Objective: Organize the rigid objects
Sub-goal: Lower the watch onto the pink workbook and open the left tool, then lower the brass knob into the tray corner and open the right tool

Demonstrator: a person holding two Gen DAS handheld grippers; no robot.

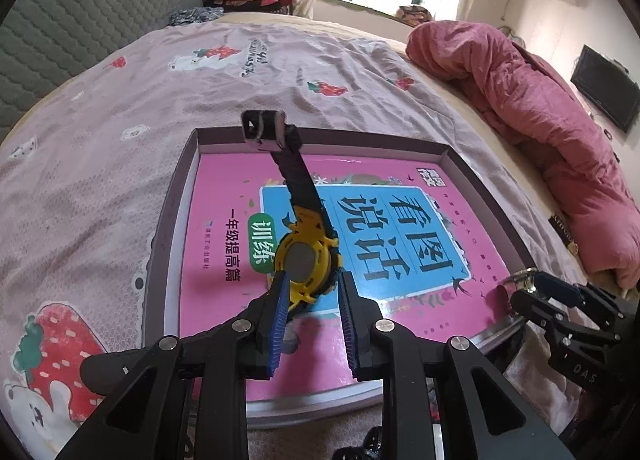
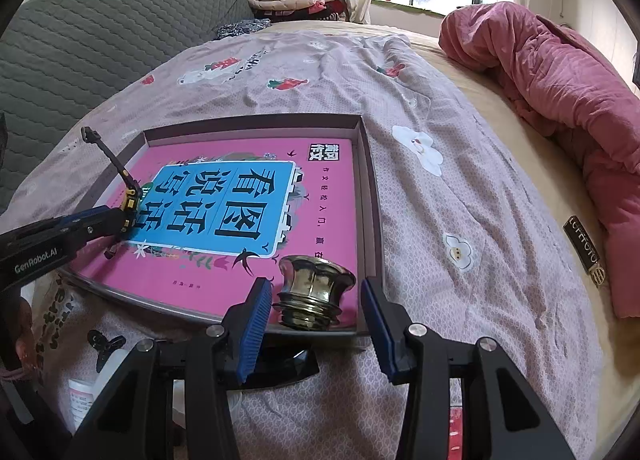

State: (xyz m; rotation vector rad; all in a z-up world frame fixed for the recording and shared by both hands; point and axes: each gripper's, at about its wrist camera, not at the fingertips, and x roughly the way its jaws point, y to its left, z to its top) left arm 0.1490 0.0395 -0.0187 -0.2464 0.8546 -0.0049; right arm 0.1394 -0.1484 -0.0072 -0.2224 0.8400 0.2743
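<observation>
On the bed, over a mauve sheet printed with strawberries and bears [image 1: 100,132], lies a shallow grey cardboard box lid [image 1: 176,196] holding a pink book with a blue title panel [image 2: 224,204].

Above the book's left half, the left gripper [image 1: 310,284] is clamped on a yellow and black wristwatch [image 1: 306,256]; its blue ribbed pads [image 1: 280,324] press the round yellow case from both sides. The watch's black strap rises away from the tongs toward the box lid's far edge, ending in a grey buckle piece. From the right wrist view the same watch [image 2: 130,200] appears held clear of the book's surface, near the lid's left edge.

At the lid's near right corner, a brass-coloured flared metal piece with a ribbed base [image 2: 314,292] rests on the book. The right gripper [image 2: 316,324] has its jaws parted either side of it, neither pad touching.

A crumpled pink quilt [image 2: 560,100] lies along the bed's right edge.
</observation>
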